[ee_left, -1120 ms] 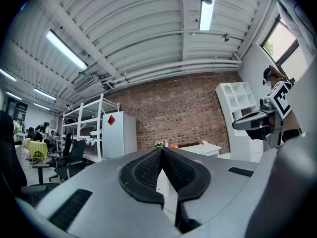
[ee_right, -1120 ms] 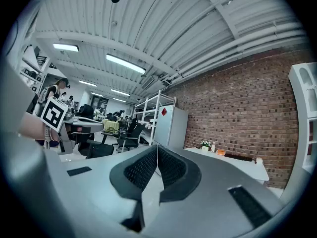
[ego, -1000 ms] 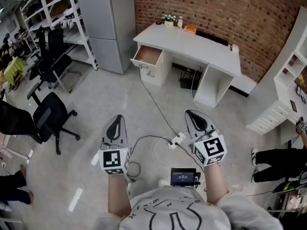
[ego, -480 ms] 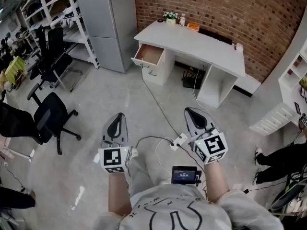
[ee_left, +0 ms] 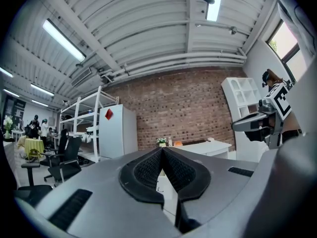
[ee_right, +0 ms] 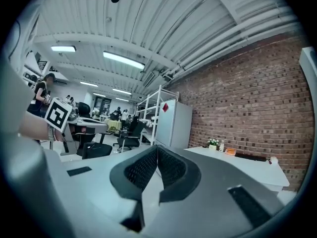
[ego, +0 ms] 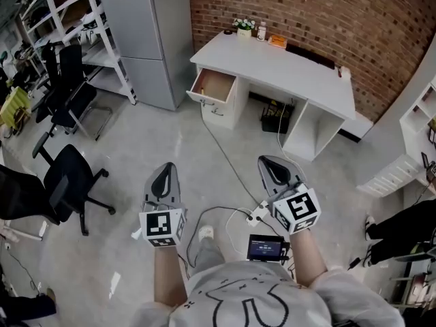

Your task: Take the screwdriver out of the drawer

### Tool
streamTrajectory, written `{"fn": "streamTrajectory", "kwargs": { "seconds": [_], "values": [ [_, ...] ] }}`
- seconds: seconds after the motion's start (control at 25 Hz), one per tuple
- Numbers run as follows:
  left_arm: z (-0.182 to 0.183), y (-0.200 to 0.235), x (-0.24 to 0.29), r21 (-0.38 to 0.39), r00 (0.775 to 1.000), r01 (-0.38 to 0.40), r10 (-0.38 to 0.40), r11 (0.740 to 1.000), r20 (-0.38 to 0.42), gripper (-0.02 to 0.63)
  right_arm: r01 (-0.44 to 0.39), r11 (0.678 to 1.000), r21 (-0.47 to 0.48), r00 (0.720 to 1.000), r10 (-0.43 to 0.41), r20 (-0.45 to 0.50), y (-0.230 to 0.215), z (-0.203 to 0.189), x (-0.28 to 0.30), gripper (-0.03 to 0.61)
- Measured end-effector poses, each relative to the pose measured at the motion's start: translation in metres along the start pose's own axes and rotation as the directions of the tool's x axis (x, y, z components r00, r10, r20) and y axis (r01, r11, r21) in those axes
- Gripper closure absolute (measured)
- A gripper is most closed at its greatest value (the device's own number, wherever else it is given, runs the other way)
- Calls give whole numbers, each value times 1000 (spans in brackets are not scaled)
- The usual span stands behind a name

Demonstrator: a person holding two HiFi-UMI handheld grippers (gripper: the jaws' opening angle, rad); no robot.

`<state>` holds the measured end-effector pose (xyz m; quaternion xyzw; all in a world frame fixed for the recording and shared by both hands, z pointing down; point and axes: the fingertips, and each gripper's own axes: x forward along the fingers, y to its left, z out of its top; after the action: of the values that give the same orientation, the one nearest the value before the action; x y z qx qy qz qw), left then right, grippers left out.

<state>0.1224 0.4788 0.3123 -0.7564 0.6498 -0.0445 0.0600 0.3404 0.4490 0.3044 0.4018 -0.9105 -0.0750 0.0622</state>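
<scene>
Far ahead of the left hand-held gripper (ego: 165, 169) and right hand-held gripper (ego: 267, 163), both closed, empty, the drawer (ego: 212, 86) gapes; screwdriver unseen, probably inside: light, rigid; grasp the handle.

Head view: bright, even, diffuse overhead light with no hard shadows. There is a soft dark patch under the white bench (ego: 272, 63) and a faint pale sheen on the concrete floor (ego: 170, 142) left of the bench. The centre is sharp. Wide-angle bending bows the brick wall (ego: 327, 12) behind the bench toward the frame edges.

Left gripper view: fisheye, black corners. The strip lights (ee_left: 62, 38) and the window (ee_left: 290, 41) are blown out. The left gripper (ee_left: 162, 151) sits close to the lens and looks soft.

Right gripper view: same fisheye vignette, with strip lights (ee_right: 124, 61) clipped white. The right gripper (ee_right: 157, 149) is slightly blurred and the room beyond it is sharper.
</scene>
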Motion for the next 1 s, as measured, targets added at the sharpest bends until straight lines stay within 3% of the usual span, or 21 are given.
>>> {"fn": "streamTrajectory", "kwargs": {
  "seconds": [0.6,1.0],
  "values": [
    [-7,139,167,1,997,72,-72,997,18,601,72,997,5,997,-72,-10,-35,15,201,558],
    [-20,184,216,-14,996,85,-85,996,15,601,133,991,25,991,-132,-36,-58,8,256,558]
  ]
}}
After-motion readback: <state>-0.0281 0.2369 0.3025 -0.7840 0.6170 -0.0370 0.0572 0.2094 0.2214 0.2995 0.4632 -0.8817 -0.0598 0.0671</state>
